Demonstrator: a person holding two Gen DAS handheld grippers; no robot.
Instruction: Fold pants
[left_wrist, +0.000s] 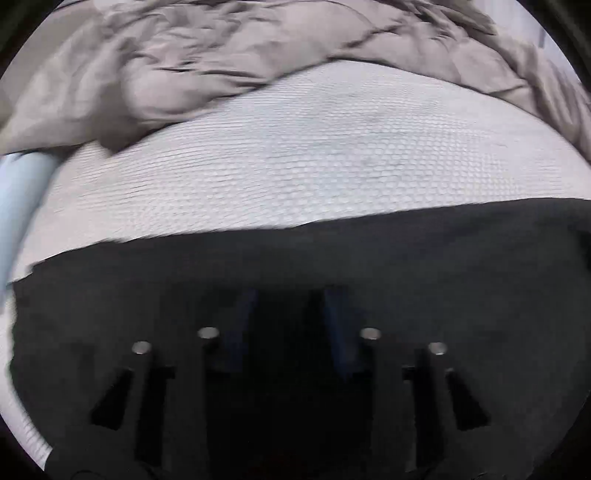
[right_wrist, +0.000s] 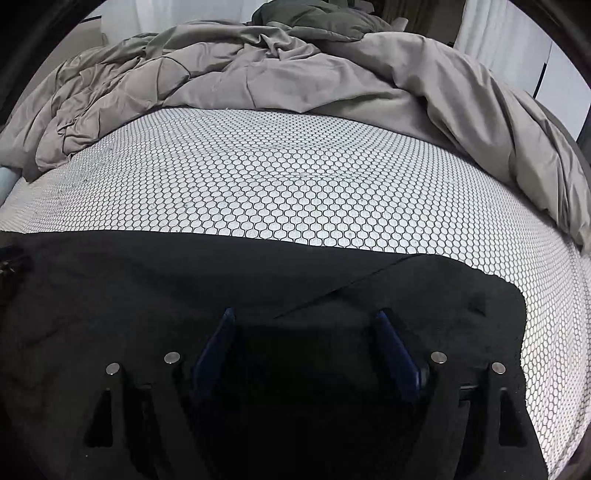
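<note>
Black pants (right_wrist: 258, 280) lie flat on the honeycomb mattress (right_wrist: 295, 177), long axis running left-right, well short of the rumpled grey duvet (right_wrist: 295, 74). Left claw (left_wrist: 291, 314) narrowed, can't tell any grip; right claw (right_wrist: 306, 332) spread wide above the cloth.

Both pictures are round and bent at the rims, with black corners. The left wrist view is smeared with blur; the dots on the bed (left_wrist: 332, 155) run into streaks. The right wrist view is sharp. Soft, even light falls on the bed. The black pants (right_wrist: 110, 295) look so dark that the fingers (right_wrist: 216, 347) nearly vanish.
</note>
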